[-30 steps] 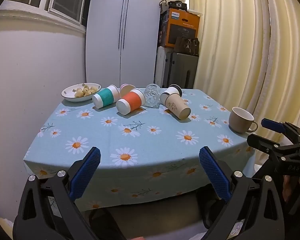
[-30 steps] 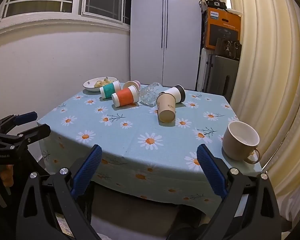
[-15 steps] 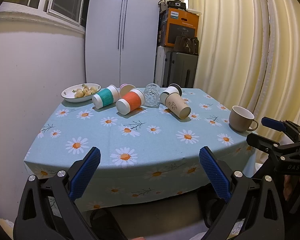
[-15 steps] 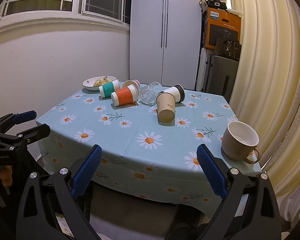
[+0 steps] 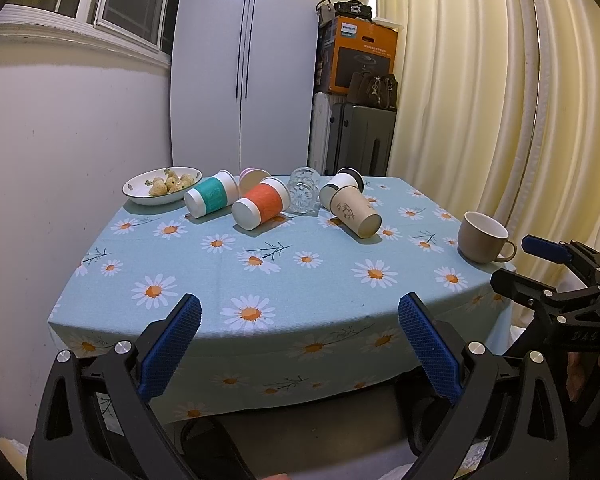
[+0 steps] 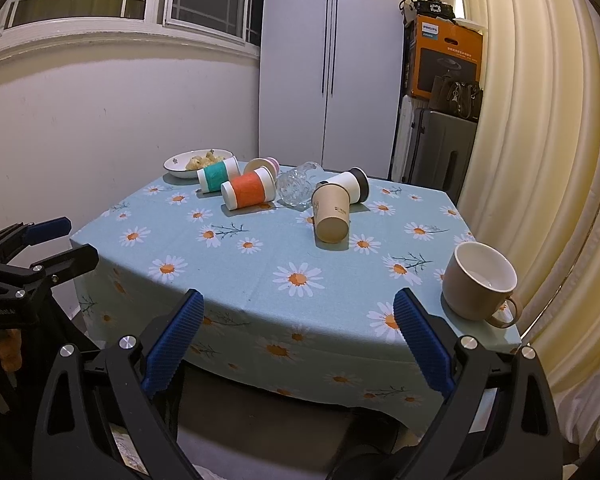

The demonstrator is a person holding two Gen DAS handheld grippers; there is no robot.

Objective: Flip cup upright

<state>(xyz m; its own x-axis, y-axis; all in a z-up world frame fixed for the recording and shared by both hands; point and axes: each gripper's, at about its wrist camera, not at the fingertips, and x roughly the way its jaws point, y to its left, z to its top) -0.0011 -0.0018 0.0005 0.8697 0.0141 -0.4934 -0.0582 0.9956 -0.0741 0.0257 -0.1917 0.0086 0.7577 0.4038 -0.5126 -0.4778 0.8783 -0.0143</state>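
Several cups lie on their sides at the far part of the table [image 5: 300,280]: a teal-sleeved cup [image 5: 211,199], a pink cup [image 5: 253,179], an orange-sleeved cup [image 5: 261,208], a clear glass [image 5: 304,195], a white cup with a black lid [image 5: 342,186] and a tan paper cup [image 5: 355,212], which also shows in the right wrist view [image 6: 331,216]. A beige mug [image 5: 484,237] stands upright at the right edge. My left gripper [image 5: 298,344] is open and empty before the table's near edge. My right gripper [image 6: 298,342] is open and empty too.
A white bowl of food [image 5: 162,185] sits at the table's far left corner. A white wall runs along the left, a cupboard [image 5: 244,68] and a suitcase [image 5: 358,140] stand behind, and cream curtains [image 5: 480,92] hang on the right. The daisy tablecloth hangs over the near edge.
Both grippers have drifted slightly; the table and cups sit a little higher in the views. Nothing on the table has moved.
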